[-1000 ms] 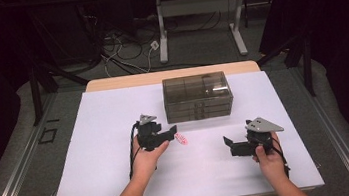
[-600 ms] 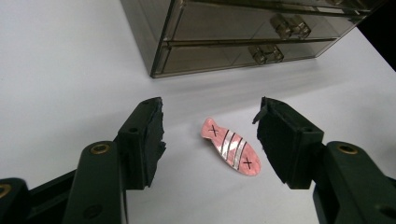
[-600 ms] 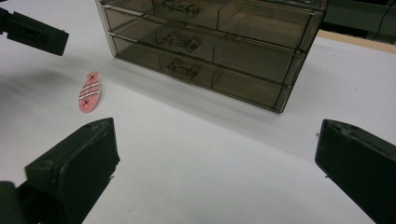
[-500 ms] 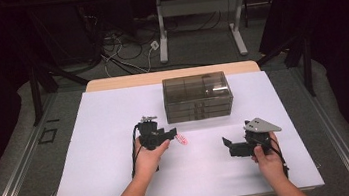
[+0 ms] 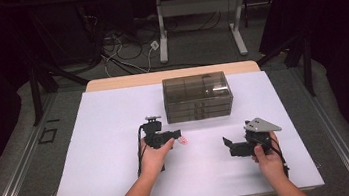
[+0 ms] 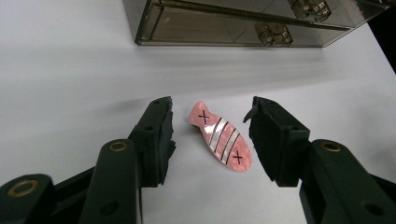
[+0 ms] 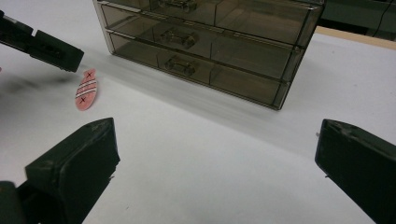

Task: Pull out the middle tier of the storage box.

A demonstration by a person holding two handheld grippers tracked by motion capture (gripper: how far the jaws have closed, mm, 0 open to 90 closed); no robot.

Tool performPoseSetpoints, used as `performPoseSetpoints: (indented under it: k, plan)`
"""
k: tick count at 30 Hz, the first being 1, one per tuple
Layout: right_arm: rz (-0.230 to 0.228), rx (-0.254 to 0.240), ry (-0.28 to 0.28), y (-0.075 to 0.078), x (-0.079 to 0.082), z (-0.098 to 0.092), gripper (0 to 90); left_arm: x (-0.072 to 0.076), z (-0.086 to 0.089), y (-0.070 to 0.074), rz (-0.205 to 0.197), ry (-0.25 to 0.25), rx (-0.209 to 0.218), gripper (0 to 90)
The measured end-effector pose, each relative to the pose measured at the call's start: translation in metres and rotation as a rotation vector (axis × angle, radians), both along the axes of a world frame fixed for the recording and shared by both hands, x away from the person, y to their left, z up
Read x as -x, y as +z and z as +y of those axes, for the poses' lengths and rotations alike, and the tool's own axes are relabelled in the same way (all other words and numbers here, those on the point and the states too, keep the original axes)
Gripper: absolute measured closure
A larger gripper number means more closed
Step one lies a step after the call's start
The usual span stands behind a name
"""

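A pink fish-shaped hair clip, striped in pearly white and marked with two black crosses, lies flat on the surface, a white sheet over a wooden top whose bare edge shows along the far side. The left tongs straddle the clip; their jaws have just been closing, yet a gap remains on either side and neither pad touches it. In the high view the clip sits just beyond the left tongs' tips, in front of a smoky translucent drawer organizer, which stands toward the far middle of the surface with its handled drawers facing the person. The right tongs hover well apart to the right, jaws spread wide with nothing between them, pointing toward the clip. The person's forearms come in from the near edge. Around the surface the room is dark: grey floor, a tangle of cables beyond the far edge, and the white legs of another desk farther back.
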State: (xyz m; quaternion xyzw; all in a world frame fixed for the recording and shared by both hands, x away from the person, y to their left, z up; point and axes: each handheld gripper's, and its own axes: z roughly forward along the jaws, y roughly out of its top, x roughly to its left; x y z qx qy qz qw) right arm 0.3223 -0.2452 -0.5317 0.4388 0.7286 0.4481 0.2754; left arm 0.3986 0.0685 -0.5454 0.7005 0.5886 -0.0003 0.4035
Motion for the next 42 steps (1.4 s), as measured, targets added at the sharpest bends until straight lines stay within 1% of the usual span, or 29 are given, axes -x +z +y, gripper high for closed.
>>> performPoseSetpoints:
  k: [1,2,4,5,8,11,18,20,22,26,30,32,33,42]
  plan:
    - [0.002,0.007,-0.001,0.0,0.0,0.0,0.0,-0.001,0.0,0.0,0.005,0.0,-0.001,51.1]
    - [-0.002,0.002,0.001,0.0,0.0,0.0,0.0,-0.001,-0.001,0.0,0.008,-0.004,-0.001,52.1]
    - [-0.003,0.008,0.005,-0.001,-0.001,0.0,0.0,-0.002,-0.003,-0.001,0.008,-0.007,-0.014,54.4]
    - [-0.004,0.008,0.006,-0.001,-0.001,0.001,0.0,-0.002,-0.004,-0.001,0.011,-0.007,-0.014,55.1]
    - [-0.001,0.008,0.004,-0.001,0.0,0.001,0.0,-0.003,-0.007,-0.002,0.01,-0.018,-0.04,57.1]
    - [0.002,0.011,0.003,-0.001,0.0,0.001,0.0,-0.004,-0.008,-0.003,0.011,-0.014,-0.054,58.4]
    - [0.005,0.011,0.006,-0.001,-0.001,0.001,0.0,-0.006,-0.009,-0.005,0.012,-0.015,-0.043,63.9]
    - [0.005,0.012,0.008,-0.002,-0.001,0.001,0.0,-0.007,-0.011,-0.005,0.015,-0.015,-0.043,65.5]
    - [0.007,0.011,0.006,-0.002,-0.001,0.001,0.0,-0.007,-0.012,-0.006,0.015,-0.018,-0.052,67.0]
    - [0.009,0.014,0.006,-0.002,-0.001,0.0,0.0,-0.008,-0.014,-0.007,0.01,-0.018,-0.052,68.2]
    - [0.01,0.017,0.009,-0.003,-0.002,0.0,0.0,-0.01,-0.013,-0.008,0.018,-0.02,-0.05,69.5]
    - [0.022,0.016,0.008,-0.003,-0.001,0.001,0.0,-0.011,-0.014,-0.009,0.014,-0.014,-0.05,69.6]
    - [0.014,0.015,0.008,-0.003,-0.002,0.001,0.0,-0.011,-0.014,-0.008,0.016,-0.011,-0.051,70.0]
    - [0.018,0.015,0.007,-0.004,-0.002,0.001,0.0,-0.014,-0.015,-0.009,0.018,-0.01,-0.059,74.1]
